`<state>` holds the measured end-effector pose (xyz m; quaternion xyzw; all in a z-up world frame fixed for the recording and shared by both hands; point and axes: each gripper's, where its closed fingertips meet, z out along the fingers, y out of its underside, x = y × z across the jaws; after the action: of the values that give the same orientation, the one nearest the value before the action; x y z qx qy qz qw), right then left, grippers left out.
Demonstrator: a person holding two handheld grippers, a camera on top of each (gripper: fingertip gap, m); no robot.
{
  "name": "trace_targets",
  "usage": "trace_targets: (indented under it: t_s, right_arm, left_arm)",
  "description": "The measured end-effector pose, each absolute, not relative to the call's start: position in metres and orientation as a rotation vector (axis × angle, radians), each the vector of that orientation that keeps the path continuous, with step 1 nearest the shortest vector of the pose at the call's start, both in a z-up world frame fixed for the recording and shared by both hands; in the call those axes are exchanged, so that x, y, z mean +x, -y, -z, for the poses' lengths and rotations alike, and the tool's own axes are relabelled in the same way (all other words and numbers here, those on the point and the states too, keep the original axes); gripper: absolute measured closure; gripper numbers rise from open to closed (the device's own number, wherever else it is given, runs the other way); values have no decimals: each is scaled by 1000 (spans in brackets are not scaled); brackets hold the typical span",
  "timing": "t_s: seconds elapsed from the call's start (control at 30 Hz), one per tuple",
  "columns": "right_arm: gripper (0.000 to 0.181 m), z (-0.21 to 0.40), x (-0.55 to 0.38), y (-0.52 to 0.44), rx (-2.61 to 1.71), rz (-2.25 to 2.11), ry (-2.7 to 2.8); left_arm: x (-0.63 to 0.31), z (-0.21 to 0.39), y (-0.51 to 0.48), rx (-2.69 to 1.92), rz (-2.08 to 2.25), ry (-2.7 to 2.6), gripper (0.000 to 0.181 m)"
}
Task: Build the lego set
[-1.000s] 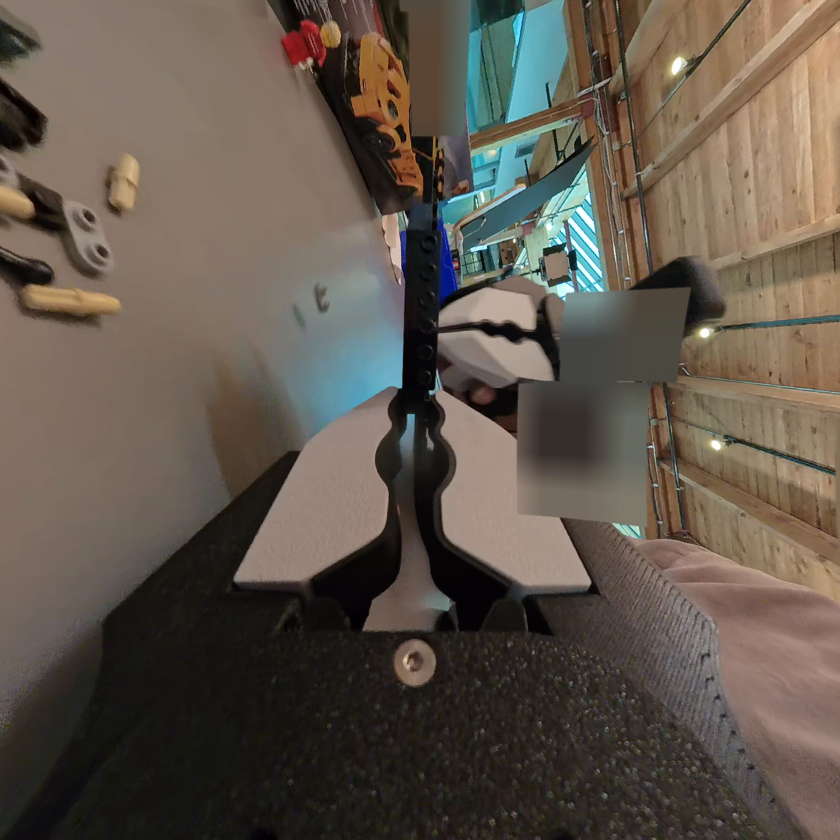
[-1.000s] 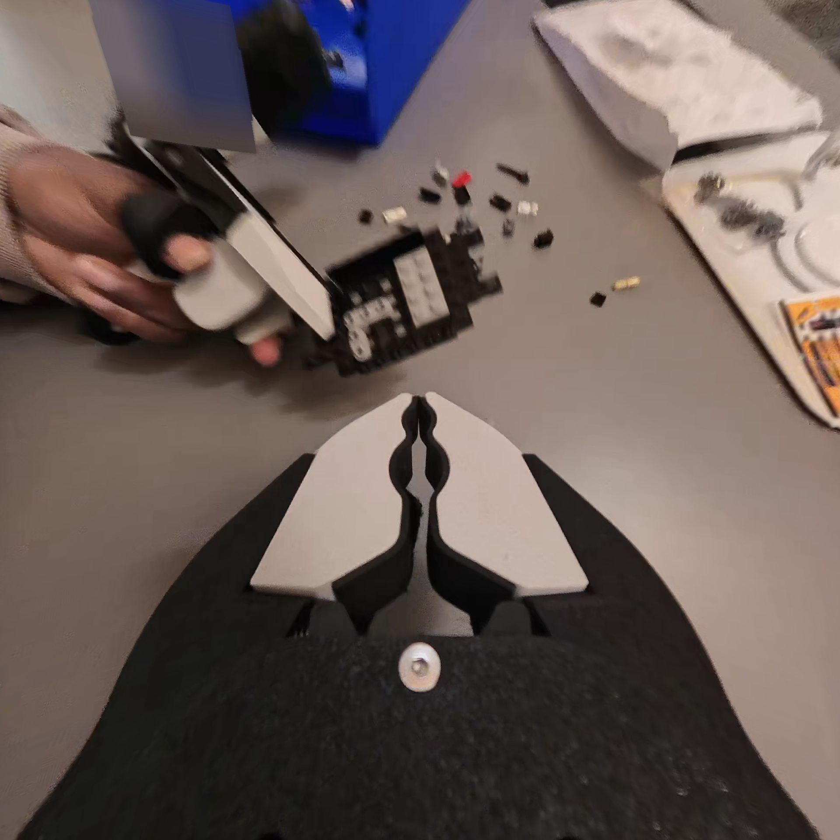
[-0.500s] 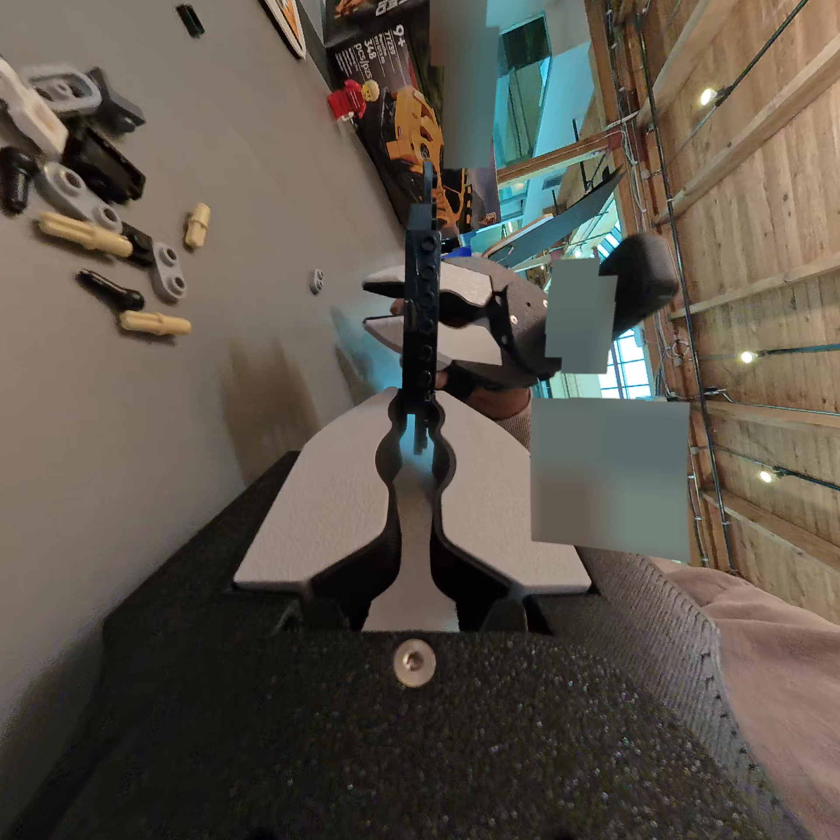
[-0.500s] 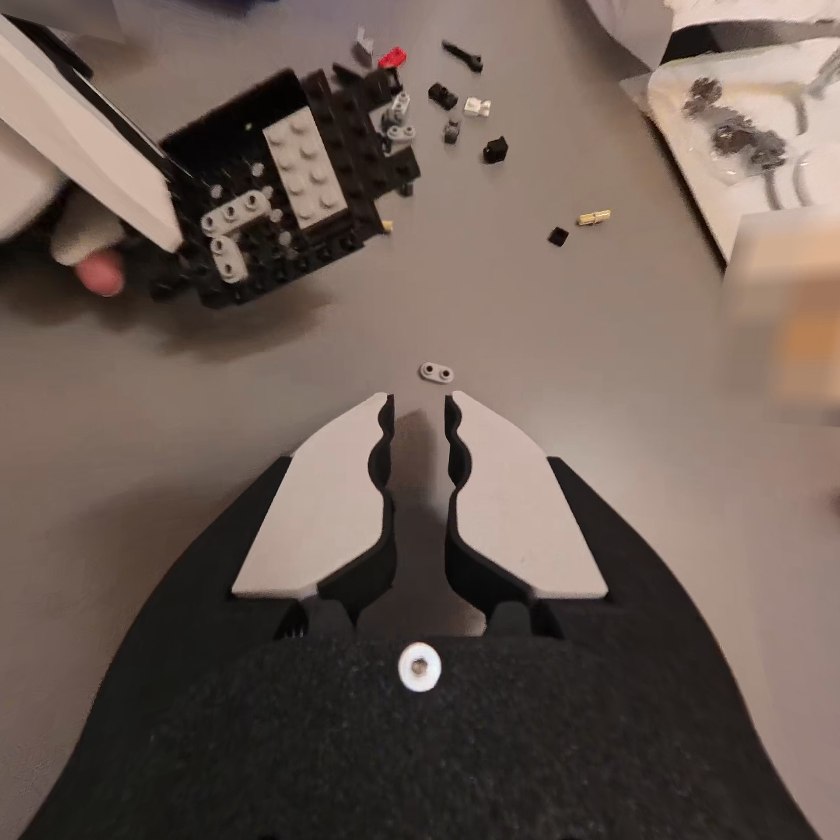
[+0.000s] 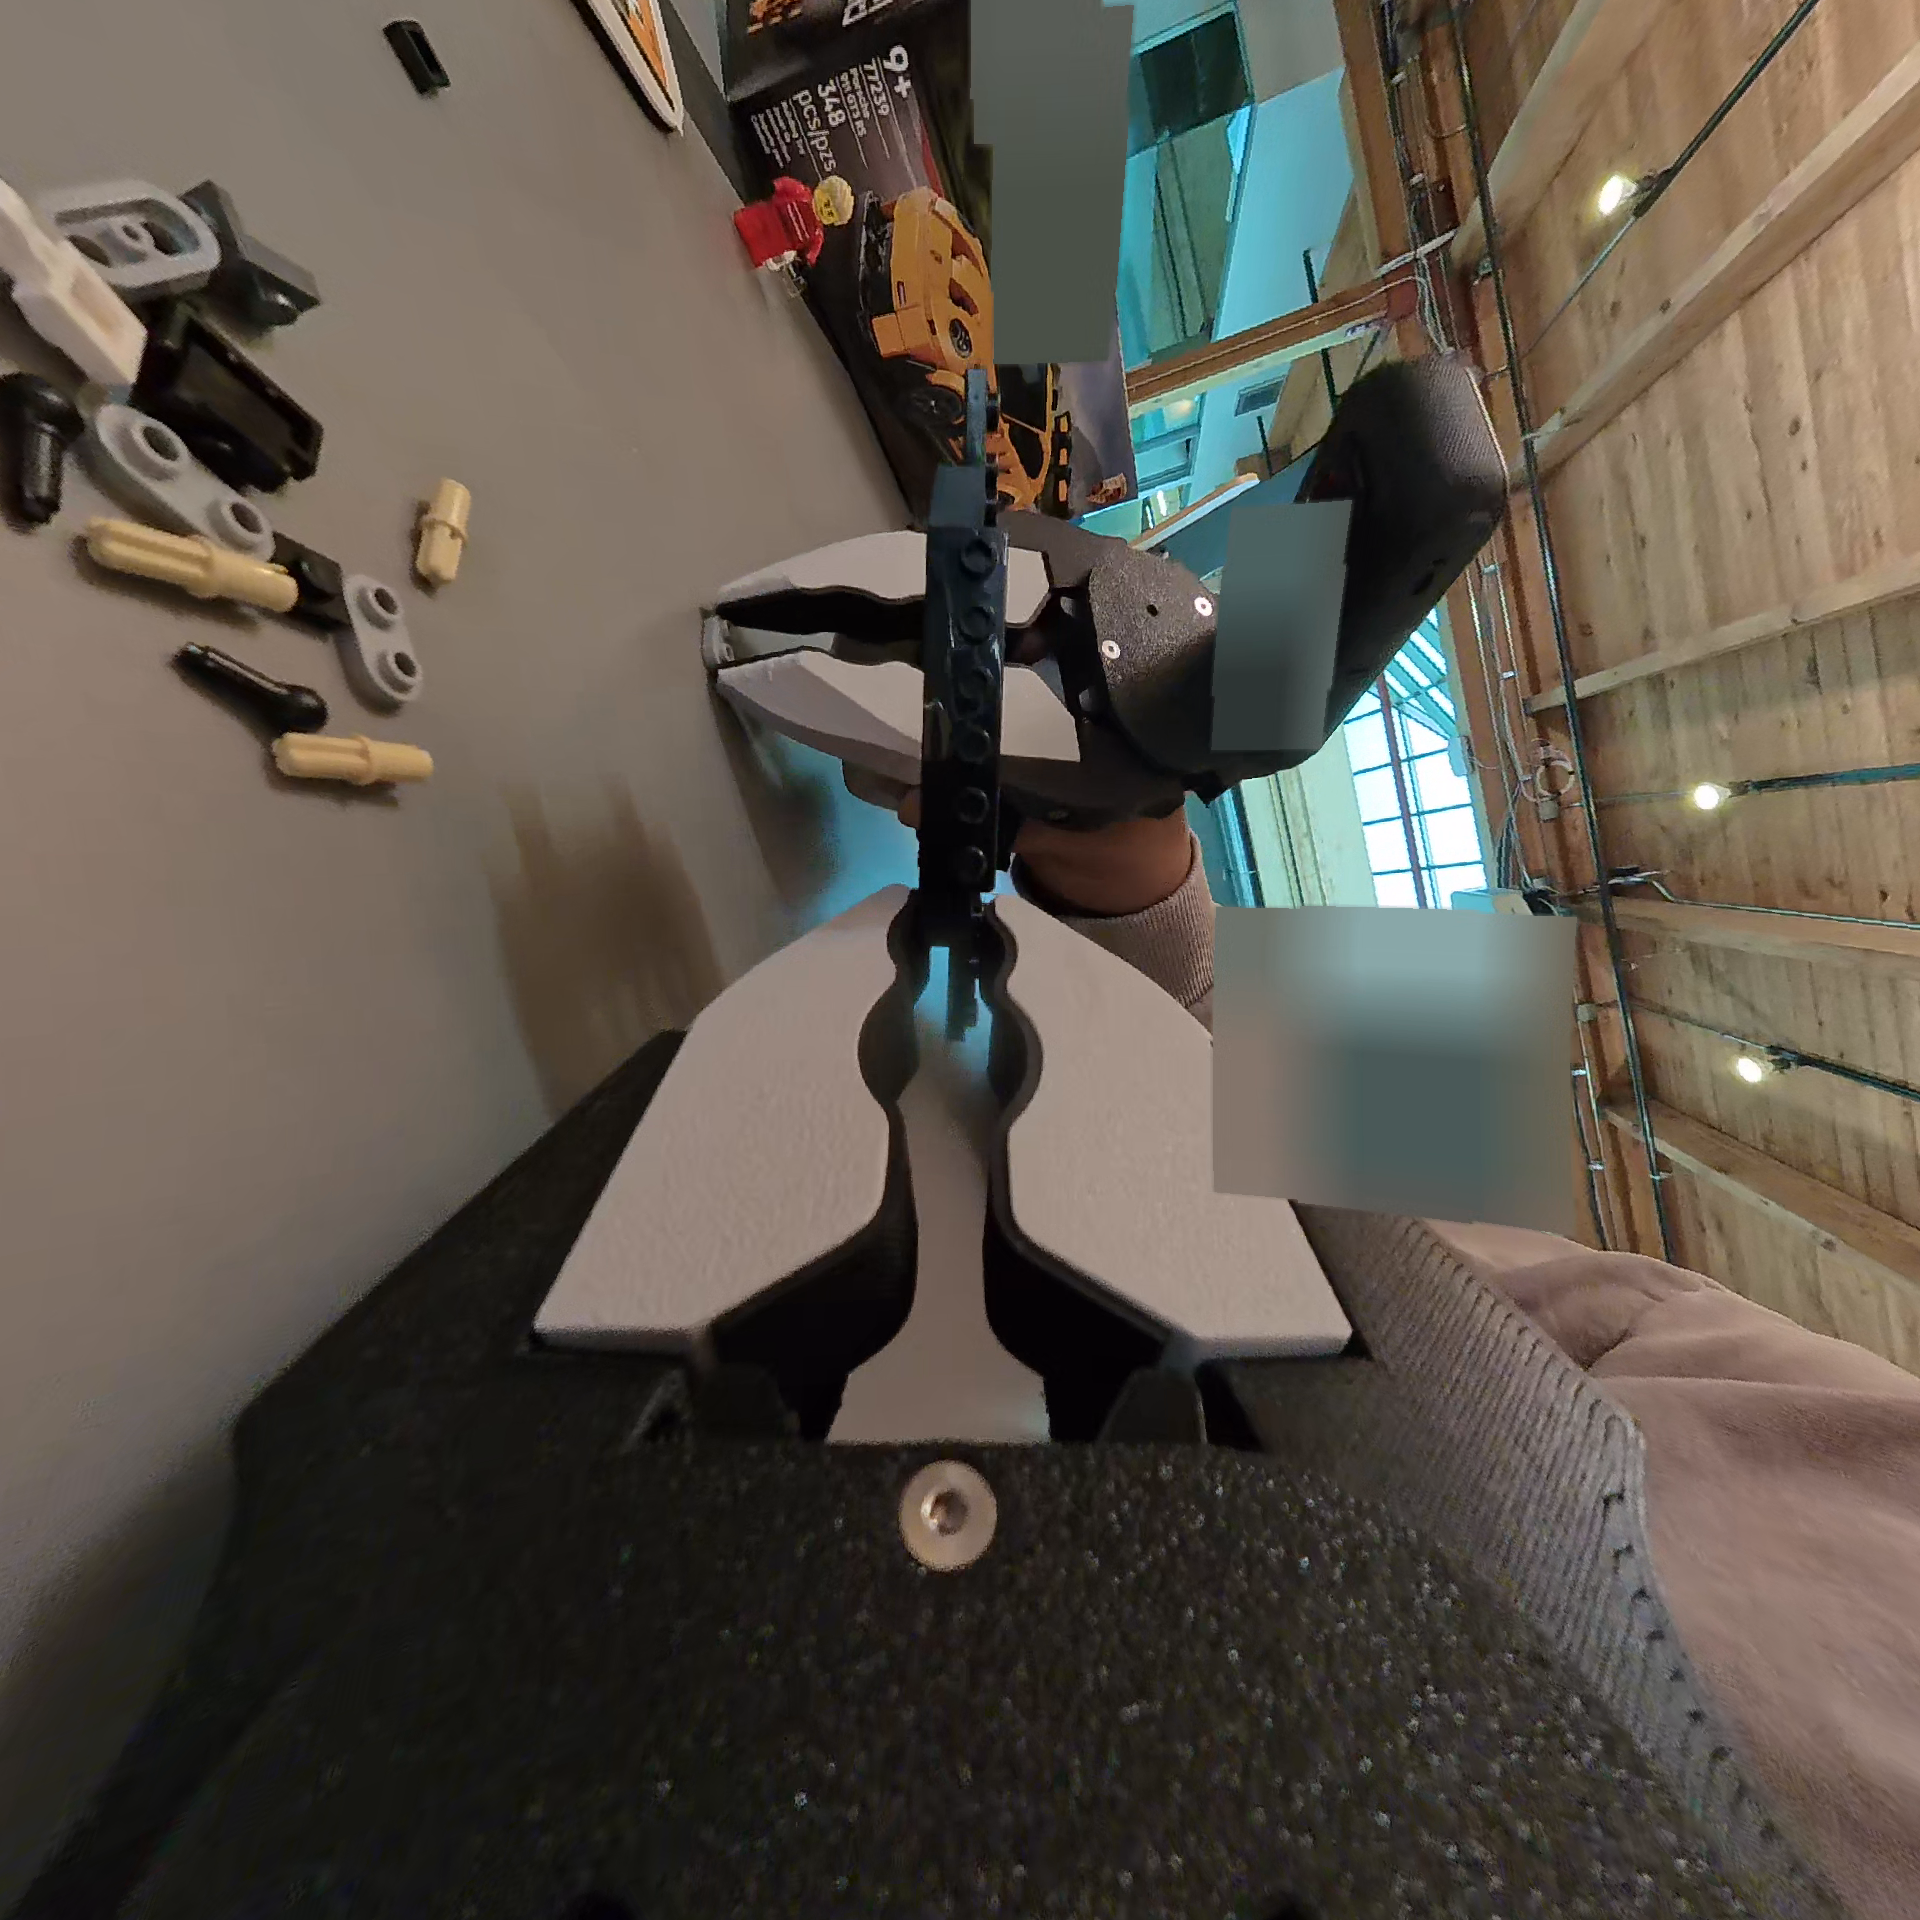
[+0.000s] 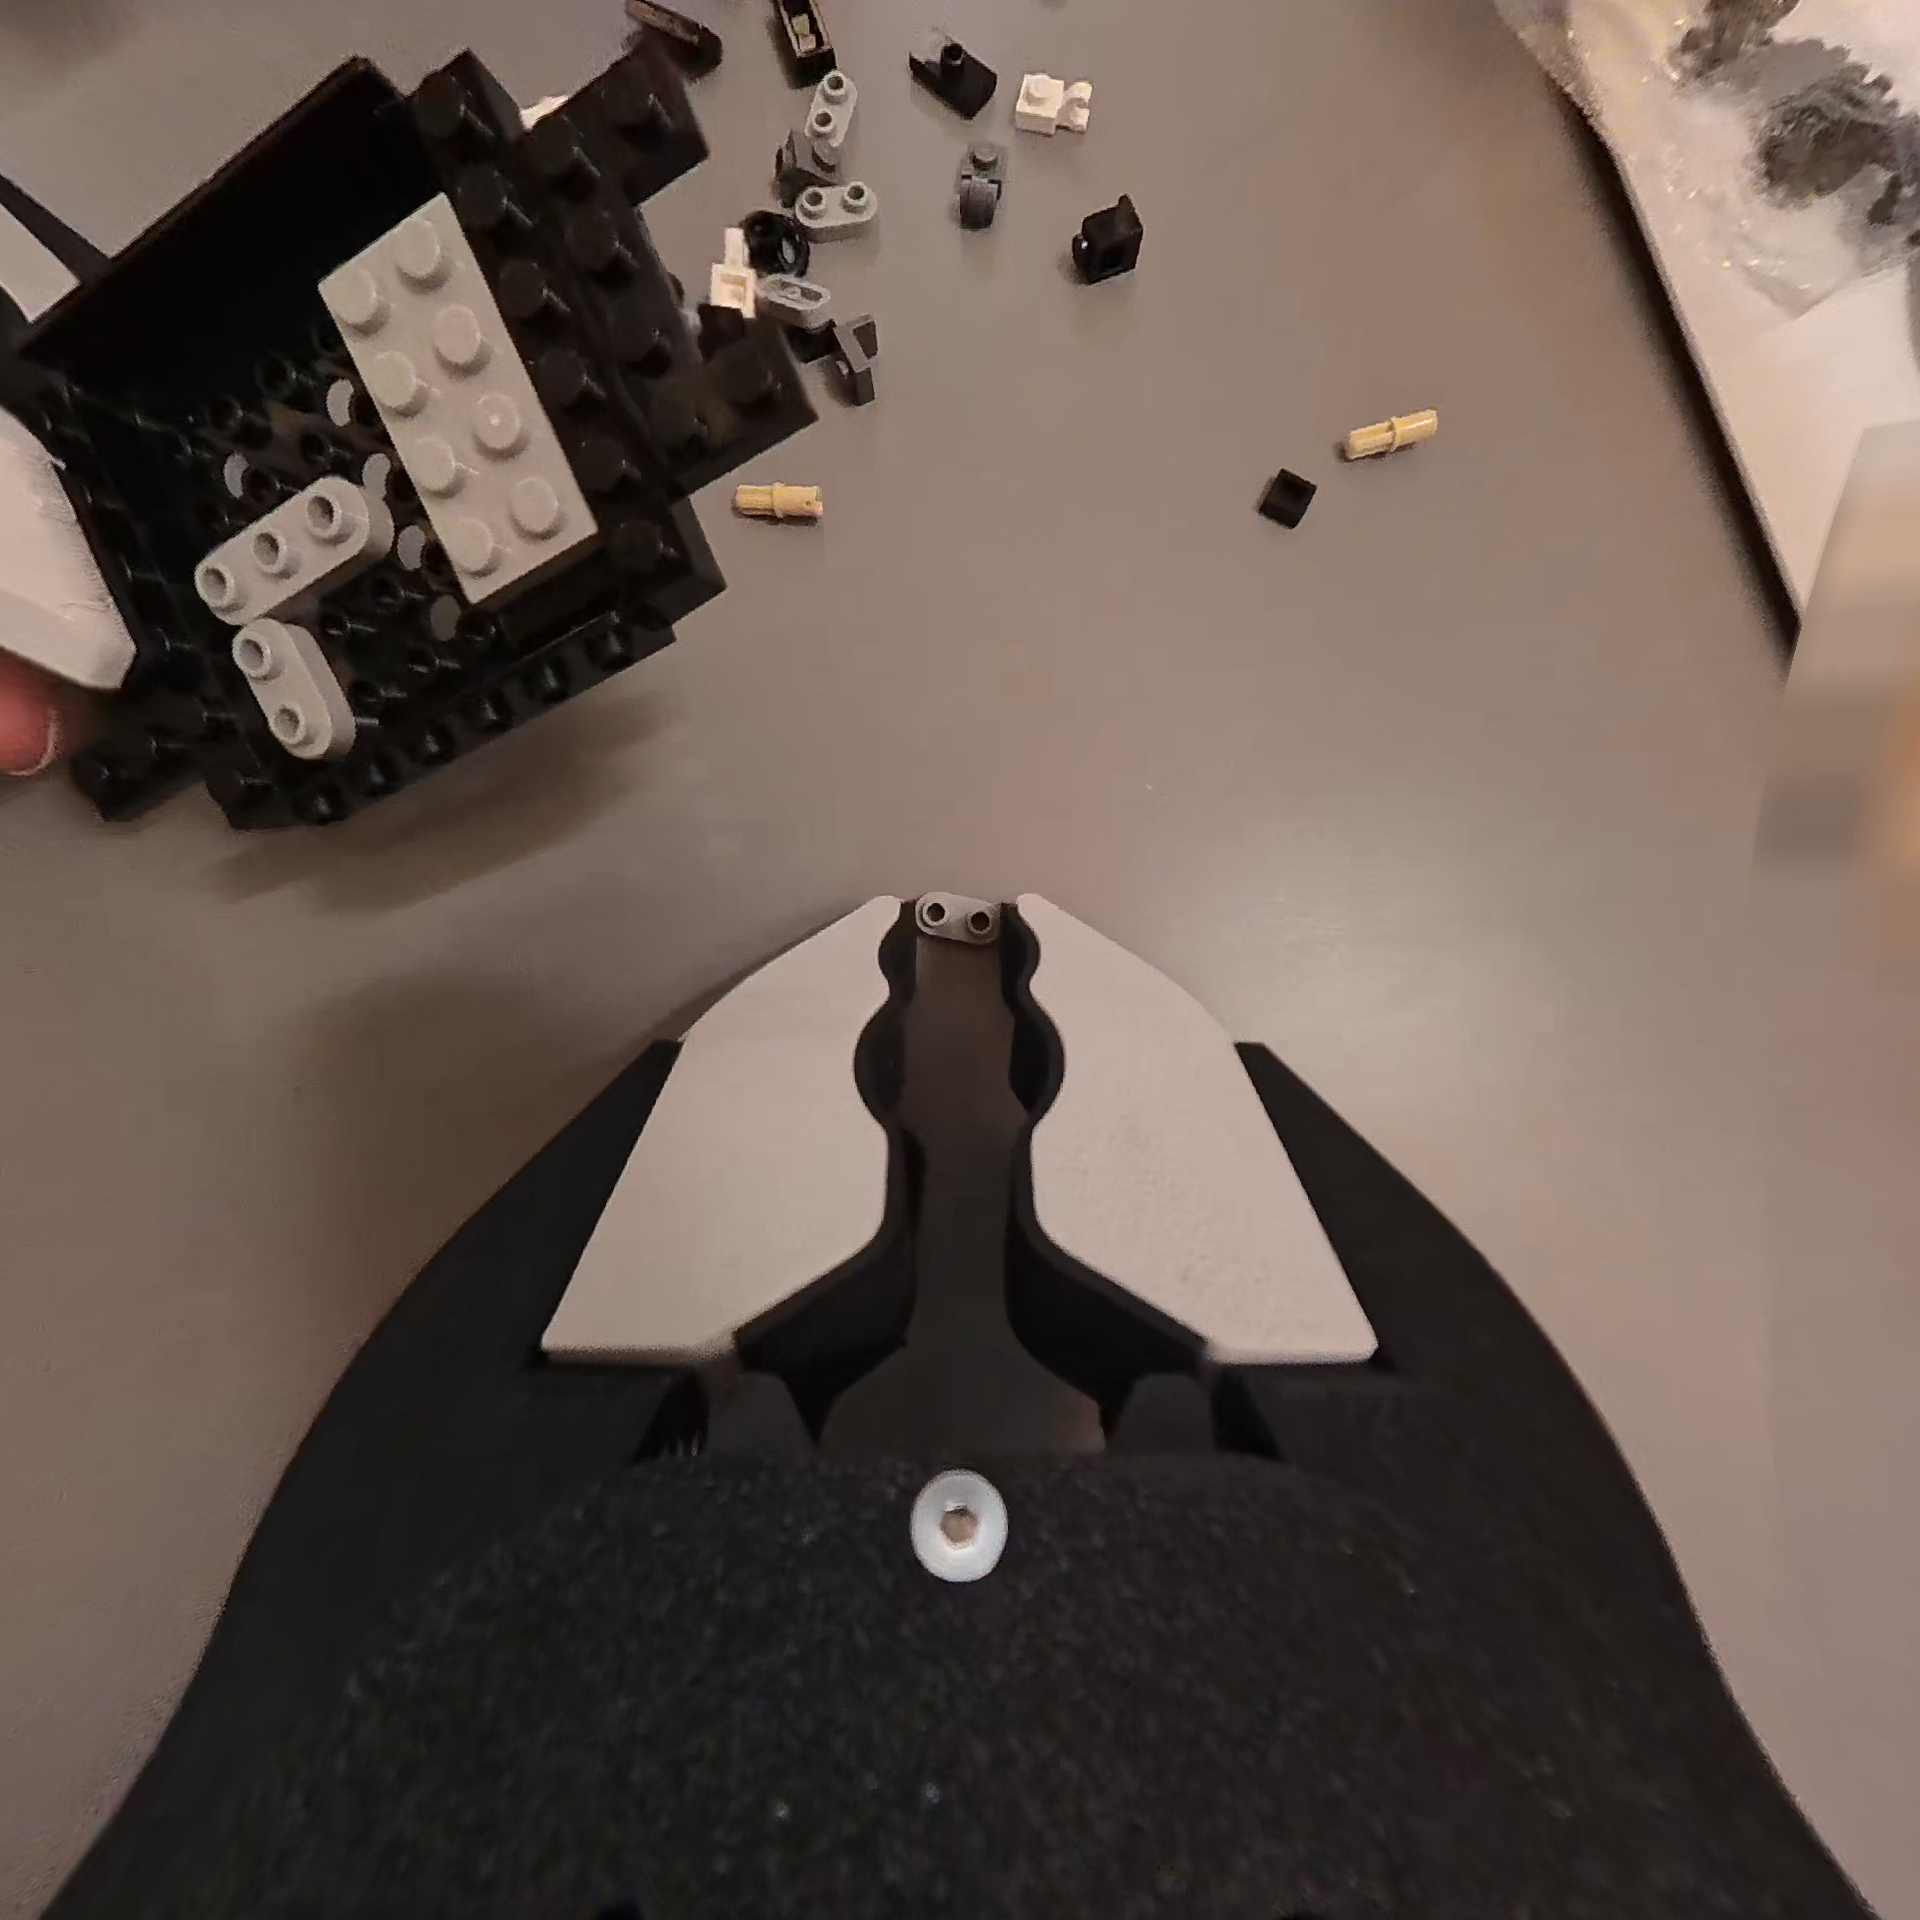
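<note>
My left gripper (image 5: 951, 914) is shut on the edge of a black lego assembly (image 5: 961, 675) and holds it off the grey table, edge-on to its camera. In the right wrist view the assembly (image 6: 582, 260) sits upper left, with a light grey studded plate (image 6: 457, 405) and two small grey rounded plates (image 6: 281, 545) on it. One left finger (image 6: 52, 603) shows at the frame edge. My right gripper (image 6: 958, 909) is low on the table, its fingertips closed against both ends of a small grey two-hole plate (image 6: 958, 920). It also shows in the left wrist view (image 5: 722, 644).
Loose small black, grey and white pieces (image 6: 831, 197) lie beyond the assembly, with tan pins (image 6: 779, 501) (image 6: 1387, 434) and a black cube (image 6: 1286, 497). A plastic parts bag (image 6: 1766, 156) is far right. The set's box (image 5: 914, 260) stands at the table's far side. The grippers' ends are close to 10 cm from one another. Between my right fingertips and the black cube (image 6: 1286, 497) there is roughly 10 cm. The left camera catches it too, in the left wrist view (image 5: 421, 56).
My right gripper was shut, opened, moved forward and down to the small grey plate and narrowed onto it. The left gripper kept hold of the assembly, which now looks closer.
</note>
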<state>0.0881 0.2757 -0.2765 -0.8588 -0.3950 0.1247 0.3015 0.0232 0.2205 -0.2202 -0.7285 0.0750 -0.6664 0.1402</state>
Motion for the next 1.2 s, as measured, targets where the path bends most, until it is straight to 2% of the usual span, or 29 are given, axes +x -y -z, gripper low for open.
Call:
trace_targets:
  t_s: [0.17, 0.37, 0.73, 1.2]
  right_arm:
    - [166, 244, 81, -263, -2069, -423, 1183]
    - [167, 185, 38, -207, -1686, -572, 1694]
    - [166, 201, 44, -149, -1428, -487, 2533]
    - [160, 201, 42, -131, -1269, -446, 2673]
  left_arm:
    - [25, 224, -219, -2123, 1926, -220, 172]
    - [38, 222, -194, -2149, 2066, -332, 172]
    - [55, 211, -127, -2148, 2352, -647, 172]
    - [55, 202, -116, -2112, 2507, -655, 172]
